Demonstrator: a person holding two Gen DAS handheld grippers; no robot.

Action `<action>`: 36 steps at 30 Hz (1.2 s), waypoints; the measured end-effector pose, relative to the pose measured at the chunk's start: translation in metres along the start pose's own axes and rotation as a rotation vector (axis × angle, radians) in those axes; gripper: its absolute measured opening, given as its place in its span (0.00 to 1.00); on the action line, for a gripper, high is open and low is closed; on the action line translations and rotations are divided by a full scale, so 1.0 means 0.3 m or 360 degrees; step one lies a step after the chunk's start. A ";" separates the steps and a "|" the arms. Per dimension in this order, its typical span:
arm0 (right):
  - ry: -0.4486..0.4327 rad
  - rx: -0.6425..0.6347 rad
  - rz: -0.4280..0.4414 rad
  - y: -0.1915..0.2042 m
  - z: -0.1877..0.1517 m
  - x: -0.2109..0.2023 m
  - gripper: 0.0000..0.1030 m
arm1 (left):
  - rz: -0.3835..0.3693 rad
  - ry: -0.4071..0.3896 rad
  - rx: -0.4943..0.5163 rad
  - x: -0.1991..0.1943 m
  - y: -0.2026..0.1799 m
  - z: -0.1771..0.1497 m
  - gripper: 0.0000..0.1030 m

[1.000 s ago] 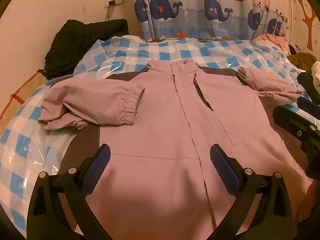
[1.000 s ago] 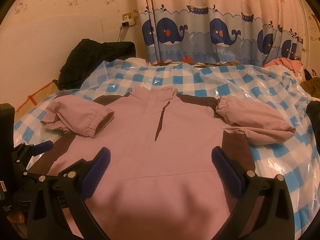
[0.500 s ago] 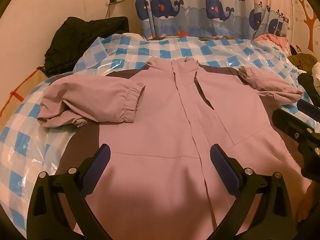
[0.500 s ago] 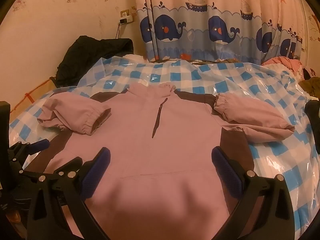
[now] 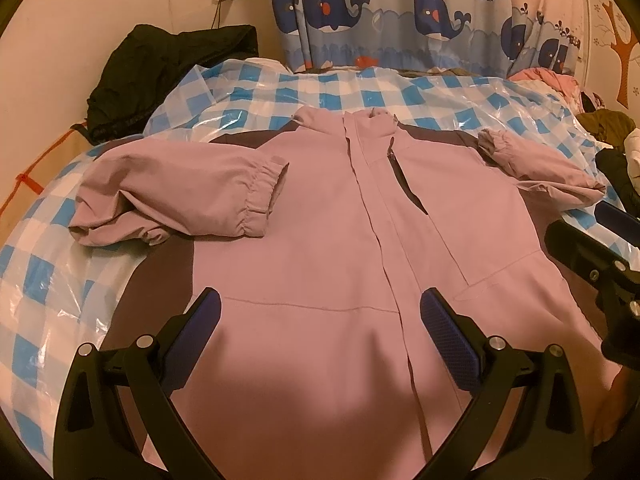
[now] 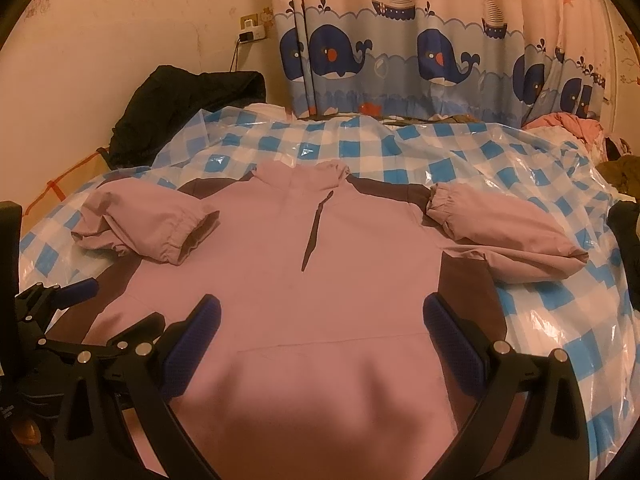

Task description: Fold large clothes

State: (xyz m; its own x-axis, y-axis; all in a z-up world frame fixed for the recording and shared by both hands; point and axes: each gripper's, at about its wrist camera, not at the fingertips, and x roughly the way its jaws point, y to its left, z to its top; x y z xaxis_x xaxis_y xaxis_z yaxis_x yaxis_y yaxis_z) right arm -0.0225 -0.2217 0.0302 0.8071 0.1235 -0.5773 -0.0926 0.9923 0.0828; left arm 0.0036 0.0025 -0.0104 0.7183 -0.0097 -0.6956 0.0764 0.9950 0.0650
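Note:
A large pink jacket [image 5: 320, 248] with dark brown side panels lies face up on the bed, collar toward the curtain. Both sleeves are folded inward: the left sleeve [image 5: 180, 200] rests across the chest, the right sleeve [image 6: 504, 236] lies over the shoulder. My left gripper [image 5: 320, 320] hovers open above the jacket's lower front, holding nothing. My right gripper [image 6: 320, 332] is also open and empty over the lower front. Each gripper shows at the other view's edge: the right gripper [image 5: 592, 256], the left gripper [image 6: 60, 300].
A blue-and-white checked plastic sheet [image 6: 440, 152] covers the bed. A black garment [image 5: 168, 68] is heaped at the back left by the wall. More clothes [image 5: 612, 128] are piled at the right edge. A whale-print curtain [image 6: 400, 56] hangs behind.
Both grippers have drawn back and risen slightly, so the jacket sits lower in each view. The jacket itself has not moved.

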 end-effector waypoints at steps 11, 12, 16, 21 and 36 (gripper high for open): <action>0.0008 -0.0005 0.0001 0.016 0.008 0.003 0.95 | -0.0035 0.0007 -0.0020 0.002 0.000 -0.002 0.94; 0.0007 -0.0005 0.0002 0.016 0.008 0.003 0.95 | -0.0030 0.0008 -0.0027 0.002 0.001 -0.002 0.94; 0.0011 -0.0010 0.0001 0.020 0.007 0.006 0.95 | -0.0030 0.0007 -0.0053 0.000 0.011 0.001 0.94; 0.0016 -0.0020 -0.0001 0.038 0.007 0.008 0.95 | -0.0027 0.0006 -0.0051 0.000 0.012 0.004 0.94; 0.0016 -0.0016 0.0003 0.034 0.007 0.009 0.95 | -0.0023 0.0005 -0.0038 -0.001 0.008 0.003 0.94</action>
State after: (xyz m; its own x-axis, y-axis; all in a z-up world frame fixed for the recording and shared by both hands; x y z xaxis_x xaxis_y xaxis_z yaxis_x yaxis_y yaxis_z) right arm -0.0201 -0.2112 0.0314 0.8011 0.1253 -0.5852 -0.0999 0.9921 0.0756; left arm 0.0042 0.0049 -0.0095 0.7150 -0.0236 -0.6988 0.0699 0.9968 0.0377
